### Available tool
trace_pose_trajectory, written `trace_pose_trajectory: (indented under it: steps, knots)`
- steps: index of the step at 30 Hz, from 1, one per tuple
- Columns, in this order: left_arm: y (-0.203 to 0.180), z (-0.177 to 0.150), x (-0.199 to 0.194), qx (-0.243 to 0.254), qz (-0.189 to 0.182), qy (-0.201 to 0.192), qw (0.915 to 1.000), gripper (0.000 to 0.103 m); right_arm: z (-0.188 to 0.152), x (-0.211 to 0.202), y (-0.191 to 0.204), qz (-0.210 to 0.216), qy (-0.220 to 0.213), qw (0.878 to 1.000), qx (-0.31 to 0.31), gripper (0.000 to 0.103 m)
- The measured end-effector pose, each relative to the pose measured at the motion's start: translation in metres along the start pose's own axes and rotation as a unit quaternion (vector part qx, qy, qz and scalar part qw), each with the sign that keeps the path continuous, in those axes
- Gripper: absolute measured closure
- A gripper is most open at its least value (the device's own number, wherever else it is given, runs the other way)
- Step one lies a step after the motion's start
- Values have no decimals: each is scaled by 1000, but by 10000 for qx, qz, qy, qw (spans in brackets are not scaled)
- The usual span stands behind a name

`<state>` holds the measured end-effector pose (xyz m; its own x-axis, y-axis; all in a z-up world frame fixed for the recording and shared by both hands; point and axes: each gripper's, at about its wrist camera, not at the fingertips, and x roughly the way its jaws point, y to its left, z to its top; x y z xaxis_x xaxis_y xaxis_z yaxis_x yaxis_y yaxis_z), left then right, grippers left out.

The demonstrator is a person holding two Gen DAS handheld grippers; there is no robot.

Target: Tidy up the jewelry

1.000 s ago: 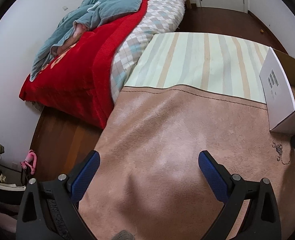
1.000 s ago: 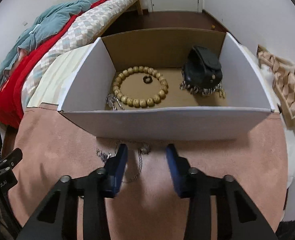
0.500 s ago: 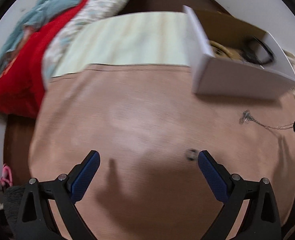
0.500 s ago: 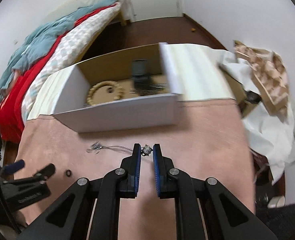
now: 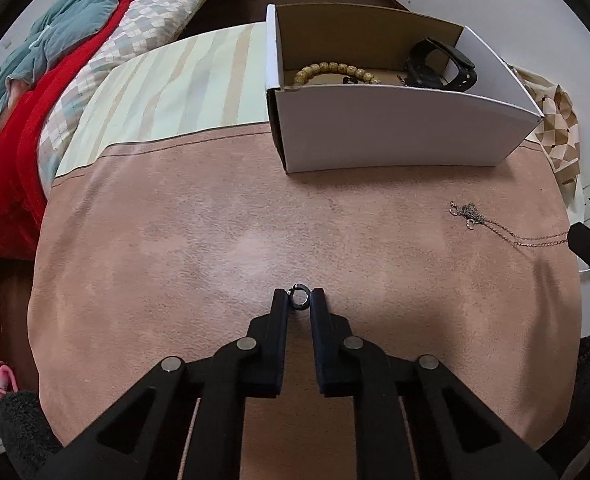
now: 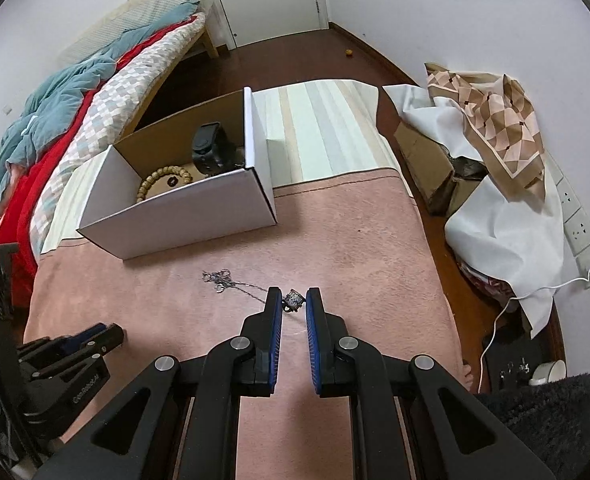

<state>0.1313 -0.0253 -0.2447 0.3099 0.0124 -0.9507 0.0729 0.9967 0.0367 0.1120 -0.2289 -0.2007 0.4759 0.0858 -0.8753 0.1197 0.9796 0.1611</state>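
On the far left we see a bed with a teal quilt (image 5: 75, 12), a red blanket (image 5: 23, 120) and a checked cover (image 5: 135, 28) lying side by side, and next to them a striped cloth (image 5: 183, 88) that meets the pink blanket (image 5: 215, 264) covering the work surface. Our left gripper (image 5: 299, 300) is low over this pink blanket, near its middle, and its fingers (image 5: 279, 308) are nearly closed around a small metal ring (image 5: 299, 298), which stands between the tips and seems to touch them on both sides. Behind it, further right, the open cardboard box (image 5: 395, 136) rests partly on the pink blanket and partly on the striped cloth; inside it we can see a wooden bead bracelet (image 5: 335, 70) and, at its right, a black watch (image 5: 441, 64). In front of the box, toward the right, a thin chain necklace (image 5: 491, 224) lies on the pink blanket with its clasp end in a small heap and its chain running to the right gripper (image 6: 293, 302). In the right wrist view, this gripper's fingers (image 6: 273, 308) are close together and pinch a small pendant (image 6: 293, 301) at the end of the chain. At the far right, beside the bed, a white sheet (image 6: 507, 240) and a brown patterned cloth (image 6: 491, 120) cover some cartons on the floor.
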Motion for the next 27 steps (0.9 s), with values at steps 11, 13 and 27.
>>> trace_pose_trajectory:
  steps: [11,13,27]
  knots:
    - [5,11,-42,28,-92,-476,9988,94,13,-25,15,293,-251,9992,-117,90]
    - [6,17,-57,28,-159,-623,9979,94,19,-33,19,364,-326,9987,-160,90]
    - [30,114,-100,-142,-854,-934,9919,94,103,-103,46,893,-1171,9885,-337,90]
